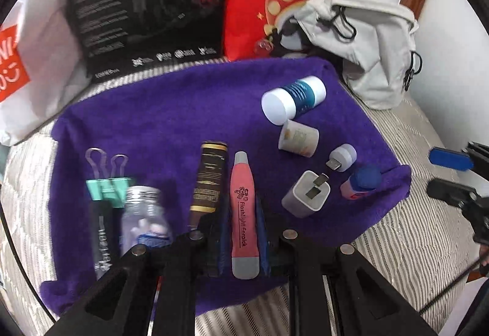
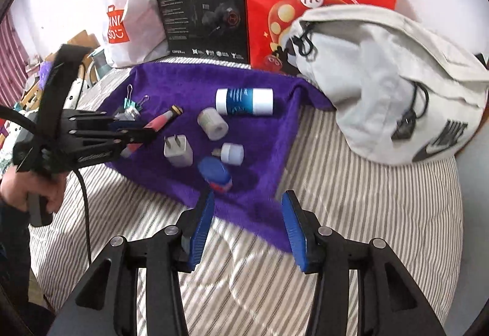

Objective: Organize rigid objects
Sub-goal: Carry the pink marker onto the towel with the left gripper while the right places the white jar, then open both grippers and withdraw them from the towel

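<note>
My left gripper (image 1: pixel 241 232) is clamped on the pink flashlight pen (image 1: pixel 243 213), which lies on the purple towel (image 1: pixel 171 110) beside the brown tube (image 1: pixel 208 180). My right gripper (image 2: pixel 247 229) hangs with jaws apart over the towel's near edge, just short of the blue-capped bottle (image 2: pixel 215 174).

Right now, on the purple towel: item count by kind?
Binder clips: 2
Plug-in gadgets: 2
Bottles and canisters: 4
Slim sticks: 3
Total: 11
</note>
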The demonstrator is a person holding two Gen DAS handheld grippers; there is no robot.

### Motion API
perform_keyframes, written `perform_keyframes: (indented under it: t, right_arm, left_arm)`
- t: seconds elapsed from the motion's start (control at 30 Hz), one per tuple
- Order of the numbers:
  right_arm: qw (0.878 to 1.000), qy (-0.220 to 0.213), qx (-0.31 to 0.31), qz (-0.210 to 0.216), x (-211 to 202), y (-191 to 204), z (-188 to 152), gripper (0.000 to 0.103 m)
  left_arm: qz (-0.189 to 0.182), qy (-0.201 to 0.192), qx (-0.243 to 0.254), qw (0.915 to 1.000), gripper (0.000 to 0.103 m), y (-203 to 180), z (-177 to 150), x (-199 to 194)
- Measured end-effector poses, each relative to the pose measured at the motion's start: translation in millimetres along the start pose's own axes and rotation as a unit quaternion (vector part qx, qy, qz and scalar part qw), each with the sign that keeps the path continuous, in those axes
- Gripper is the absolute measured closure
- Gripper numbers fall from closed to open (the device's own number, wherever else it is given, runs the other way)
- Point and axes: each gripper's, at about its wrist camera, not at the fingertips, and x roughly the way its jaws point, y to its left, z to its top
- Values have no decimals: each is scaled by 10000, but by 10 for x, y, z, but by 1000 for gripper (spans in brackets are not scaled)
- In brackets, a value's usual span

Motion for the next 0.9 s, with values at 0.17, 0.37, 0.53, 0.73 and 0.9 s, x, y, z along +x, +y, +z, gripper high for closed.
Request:
perform_keyframes:
  t: [0.17,0.37,0.53,0.73,0.9]
  right_arm:
    - [9999,34,74,85,-31,-8,-126,57]
    - [9996,129,154,174,-9,0,-245,57]
    - [9993,214,251,175,-3,-18,-345,57]
    - [9993,209,289,132,-75,-35,-405,57]
    - [9993,155,344,80,-163,-41,-427,57]
  left_arm:
    - [154,195,148,9996,86,-68,-13,145]
    - [272,232,262,9990,86,-99,4,178]
    - [386,250,413,9981,86,-134,-3,166]
    - [449,316,477,9974,79,-164,-22,143]
    - [393,386,317,9980,67,-100,-42,116]
